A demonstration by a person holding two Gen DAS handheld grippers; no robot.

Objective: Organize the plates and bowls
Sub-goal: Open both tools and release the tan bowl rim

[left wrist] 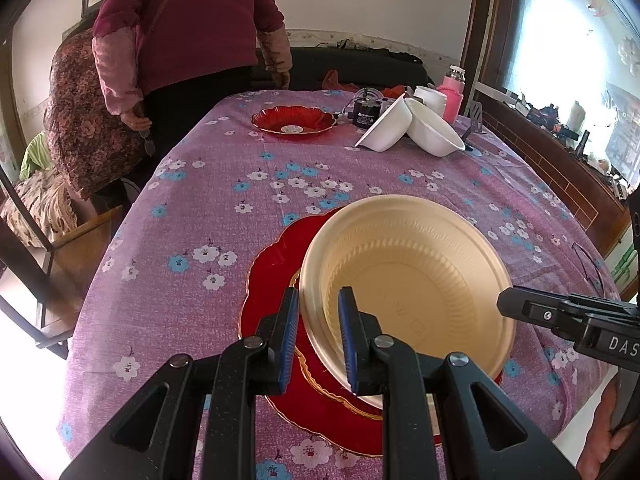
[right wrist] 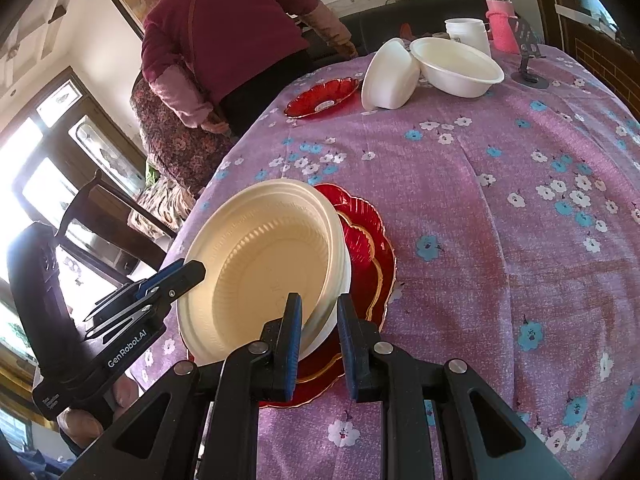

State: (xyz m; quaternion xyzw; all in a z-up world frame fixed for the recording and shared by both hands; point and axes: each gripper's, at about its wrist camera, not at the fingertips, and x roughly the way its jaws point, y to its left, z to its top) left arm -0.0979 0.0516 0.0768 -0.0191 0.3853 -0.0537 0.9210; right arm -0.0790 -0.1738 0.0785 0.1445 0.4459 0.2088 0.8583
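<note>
Both grippers, left and right, are clamping the cream bowl's rim at nine and three o'clock, seating it on the red plates; releasing comes next.

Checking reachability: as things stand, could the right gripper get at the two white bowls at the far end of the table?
Probably not yet. The right gripper is clamped on the cream bowl rim; the white bowls stand far across open tablecloth.
</note>
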